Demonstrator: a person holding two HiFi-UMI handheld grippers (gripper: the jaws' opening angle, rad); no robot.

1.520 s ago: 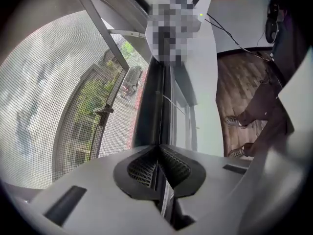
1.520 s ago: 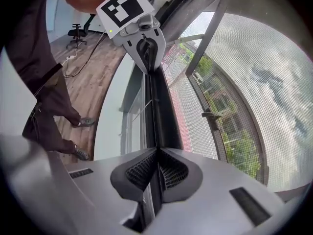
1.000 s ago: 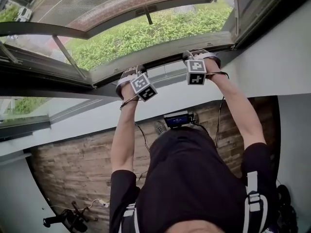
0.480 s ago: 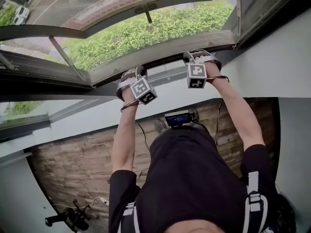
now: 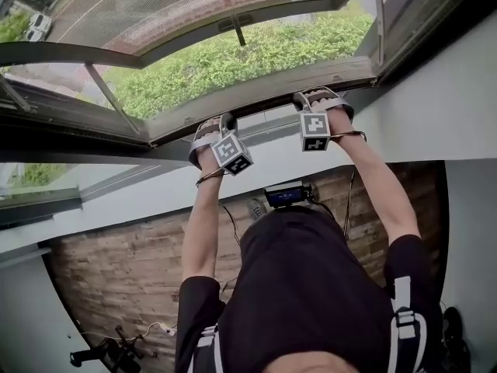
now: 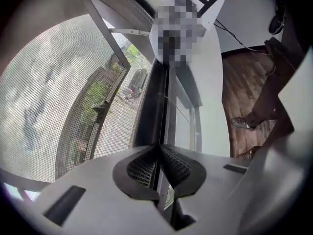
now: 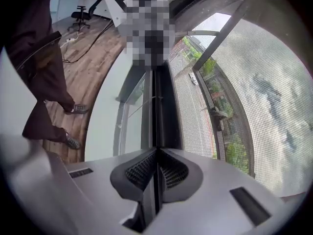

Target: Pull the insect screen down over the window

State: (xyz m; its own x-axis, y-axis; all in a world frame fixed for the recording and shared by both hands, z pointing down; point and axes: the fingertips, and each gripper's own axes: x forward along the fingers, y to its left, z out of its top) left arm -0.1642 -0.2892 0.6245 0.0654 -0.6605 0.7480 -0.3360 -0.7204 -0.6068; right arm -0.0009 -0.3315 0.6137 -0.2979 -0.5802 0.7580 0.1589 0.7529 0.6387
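Note:
The insect screen's light grey bottom bar (image 5: pixel 264 99) runs across the open window, with its mesh (image 5: pixel 155 6) above it. My left gripper (image 5: pixel 220 121) is shut on the bar's thin edge left of centre. My right gripper (image 5: pixel 311 98) is shut on it further right. In the left gripper view the ribbed pads (image 6: pixel 142 168) pinch the bar's rail (image 6: pixel 159 97) at my left gripper (image 6: pixel 159 148), with mesh (image 6: pixel 44 92) to the left. In the right gripper view my right gripper (image 7: pixel 156 153) clamps the same rail (image 7: pixel 159 106), with mesh (image 7: pixel 259 82) to the right.
A dark window frame (image 5: pixel 70 130) and white wall (image 5: pixel 435 107) lie below the bar. Beneath is a wooden floor (image 5: pixel 116 270) with a small lit device (image 5: pixel 284 196), cables and an office chair (image 5: pixel 109 352). Green bushes (image 5: pixel 233 53) show outside.
Both grippers and the bar they hold sit slightly lower in the head view than a second ago. The grips look the same.

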